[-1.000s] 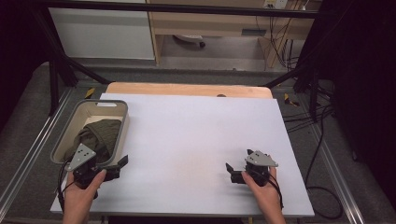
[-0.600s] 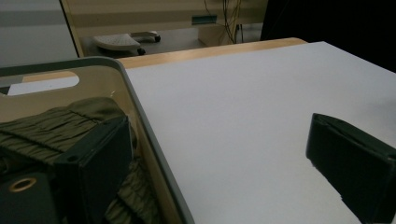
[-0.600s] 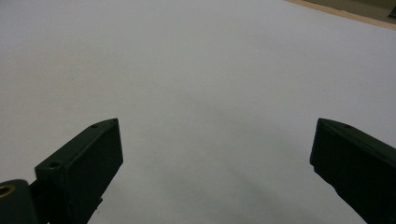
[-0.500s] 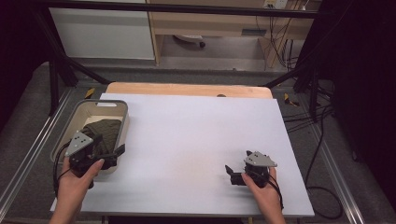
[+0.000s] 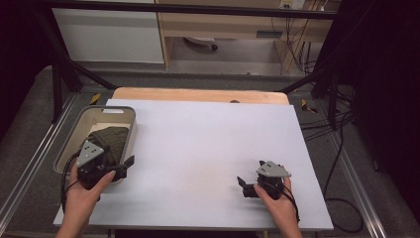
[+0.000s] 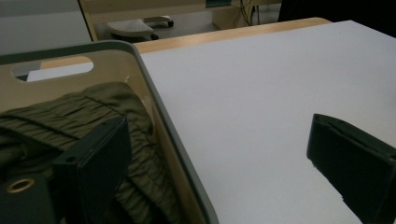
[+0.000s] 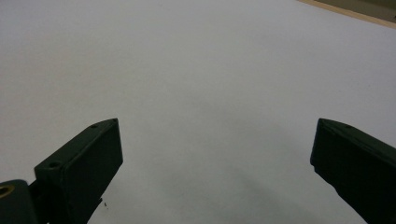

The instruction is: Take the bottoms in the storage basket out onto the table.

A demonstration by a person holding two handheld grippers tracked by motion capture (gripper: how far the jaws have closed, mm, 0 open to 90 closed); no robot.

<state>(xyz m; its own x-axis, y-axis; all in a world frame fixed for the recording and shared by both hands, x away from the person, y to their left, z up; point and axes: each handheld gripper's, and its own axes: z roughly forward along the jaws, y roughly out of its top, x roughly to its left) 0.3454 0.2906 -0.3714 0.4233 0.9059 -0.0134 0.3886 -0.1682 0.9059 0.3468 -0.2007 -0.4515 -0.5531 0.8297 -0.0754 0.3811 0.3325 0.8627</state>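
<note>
While your left gripper (image 5: 125, 167) hangs over the near right corner of the beige bin (image 5: 74, 141), its jaws stand wide with nothing between them: in the left gripper view one jaw lies over the olive-green cloth (image 6: 93, 121) and the other over the white counter (image 6: 261, 93), with the bin's grey rim running between them. That cloth sits crumpled inside the bin (image 6: 154, 98), at the left edge of the counter (image 5: 208, 148), below the bin's cut-out handle. Your right gripper (image 5: 243, 185) rests low at the near right of the counter, well apart from the bin, its jaws also spread wide over bare white surface. No brand, label or writing can be read on the bin, the cloth (image 5: 110, 140) or either gripper.
</note>
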